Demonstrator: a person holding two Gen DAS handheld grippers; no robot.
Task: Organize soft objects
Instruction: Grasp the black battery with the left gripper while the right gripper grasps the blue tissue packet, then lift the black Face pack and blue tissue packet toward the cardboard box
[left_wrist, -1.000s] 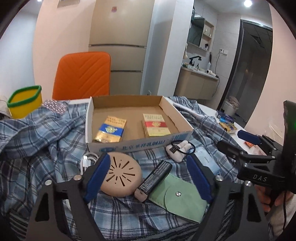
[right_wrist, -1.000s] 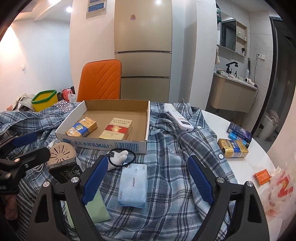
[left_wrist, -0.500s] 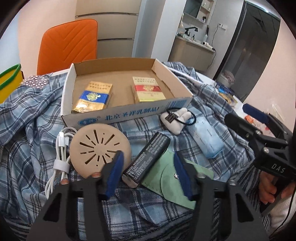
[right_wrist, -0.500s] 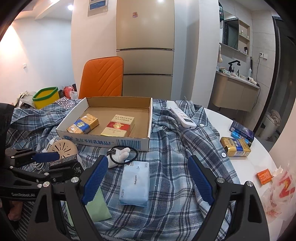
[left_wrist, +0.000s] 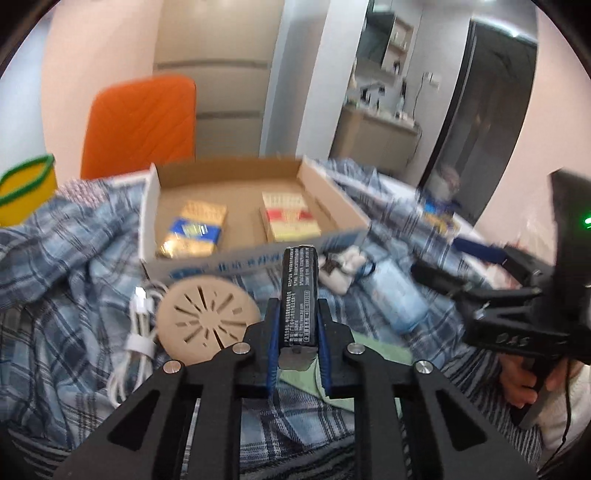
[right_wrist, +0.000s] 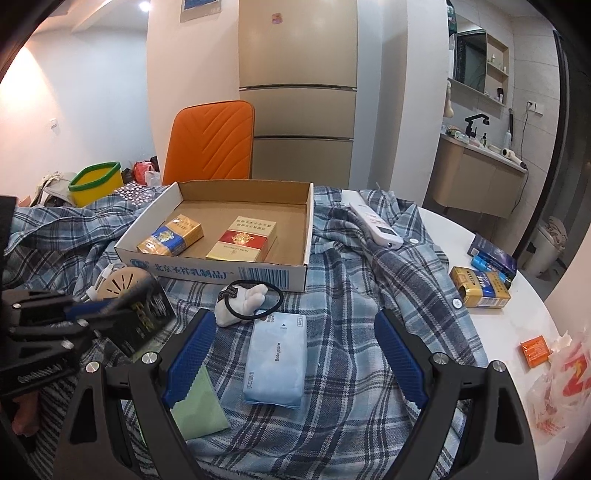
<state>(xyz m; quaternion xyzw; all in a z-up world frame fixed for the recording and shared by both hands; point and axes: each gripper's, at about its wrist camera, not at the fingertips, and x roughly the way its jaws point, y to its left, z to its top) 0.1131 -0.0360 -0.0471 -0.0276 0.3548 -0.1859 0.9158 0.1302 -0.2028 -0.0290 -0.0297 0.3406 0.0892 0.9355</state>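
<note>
My left gripper (left_wrist: 297, 321) is shut on a slim black box (left_wrist: 298, 291), lifted off the plaid shirt (left_wrist: 74, 266) and pointing toward the cardboard tray (left_wrist: 258, 258). In the right wrist view the same box (right_wrist: 147, 314) hangs in the left gripper (right_wrist: 92, 314) at the left edge. My right gripper (right_wrist: 291, 325) stands open above a light blue tissue pack (right_wrist: 275, 363), touching nothing. A white plush with a black hair tie (right_wrist: 243, 302) lies before the tray (right_wrist: 221, 273). A green pouch (right_wrist: 199, 406) sits near the right gripper's left finger.
Two cigarette packs lie in the tray. A beige slotted disc (left_wrist: 207, 317) and a white cable (left_wrist: 138, 332) rest left of the held box. A white remote (right_wrist: 375, 221), a gold pack (right_wrist: 480, 288) and a small orange box (right_wrist: 535, 350) lie to the right. An orange chair (right_wrist: 210, 140) stands behind.
My left gripper closed on the black box and raised it off the green pouch, so it now points at the tray. The right gripper kept still and open.
</note>
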